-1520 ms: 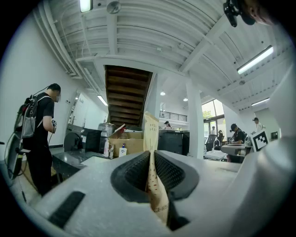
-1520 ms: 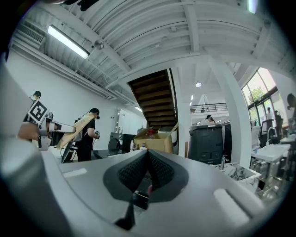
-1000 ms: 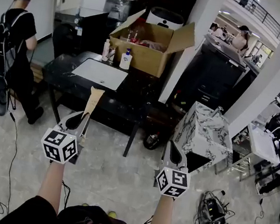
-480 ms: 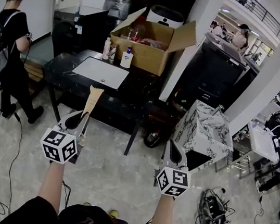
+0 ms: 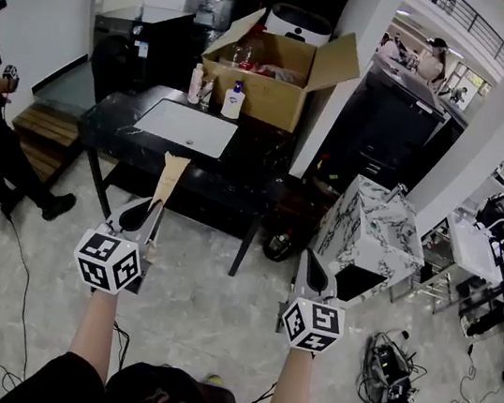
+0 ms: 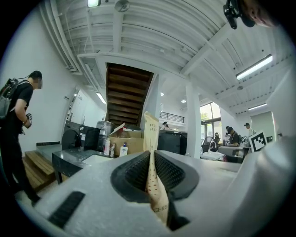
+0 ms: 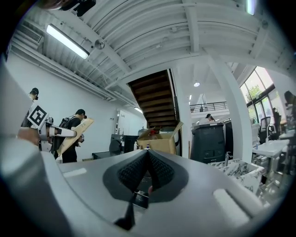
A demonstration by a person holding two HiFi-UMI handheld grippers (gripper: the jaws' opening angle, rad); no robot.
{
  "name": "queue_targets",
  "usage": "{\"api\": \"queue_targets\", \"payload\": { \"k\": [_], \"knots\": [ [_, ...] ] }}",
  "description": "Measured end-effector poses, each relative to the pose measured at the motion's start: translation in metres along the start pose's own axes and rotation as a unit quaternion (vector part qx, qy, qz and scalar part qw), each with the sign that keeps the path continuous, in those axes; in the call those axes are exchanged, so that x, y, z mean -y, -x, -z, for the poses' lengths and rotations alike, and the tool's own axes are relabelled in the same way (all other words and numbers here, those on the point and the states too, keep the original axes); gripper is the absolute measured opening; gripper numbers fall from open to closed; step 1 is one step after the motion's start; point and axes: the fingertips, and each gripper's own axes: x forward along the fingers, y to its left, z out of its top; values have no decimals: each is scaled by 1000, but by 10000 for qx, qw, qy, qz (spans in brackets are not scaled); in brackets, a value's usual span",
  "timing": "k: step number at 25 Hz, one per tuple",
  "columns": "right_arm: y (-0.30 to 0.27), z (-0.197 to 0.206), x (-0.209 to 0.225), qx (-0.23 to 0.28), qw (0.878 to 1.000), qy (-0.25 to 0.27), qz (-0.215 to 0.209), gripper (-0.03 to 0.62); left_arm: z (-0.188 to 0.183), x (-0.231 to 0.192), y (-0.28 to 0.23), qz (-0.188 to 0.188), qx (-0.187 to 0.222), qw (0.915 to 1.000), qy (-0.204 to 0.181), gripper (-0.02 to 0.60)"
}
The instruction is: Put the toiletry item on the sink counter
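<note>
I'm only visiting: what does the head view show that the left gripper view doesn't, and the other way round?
Only the head view: the wearer's forearms, the cable bundle on the floor. Only the left gripper view: the ceiling light strip, and ribbed pads pressing the tan packet. Both: the left gripper with that packet, the sink counter, the cardboard box.

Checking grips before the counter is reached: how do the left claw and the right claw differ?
The left claw is shut on a flat tan paper packet; the right claw is shut on nothing. The packet juts past the left claw's tips; nothing extends beyond the right claw's. Both point level, roughly toward the black sink counter.
</note>
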Motion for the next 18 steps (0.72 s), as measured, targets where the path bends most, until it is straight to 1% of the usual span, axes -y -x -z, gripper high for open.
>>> {"api": "queue_targets", "payload": {
  "k": [4, 9, 18],
  "knots": [
    [-2, 4, -14, -23, 10000, -15, 54, 2, 0, -11, 3, 78, -12, 10000, 10, 31],
    [-10, 7, -18, -29, 10000, -52, 70, 3, 4, -19, 2, 102, -34, 9999, 40, 31],
    [-47, 13, -19, -11, 9999, -60, -92, 3, 9, -38, -16, 27, -25, 10000, 90, 31]
  ]
}}
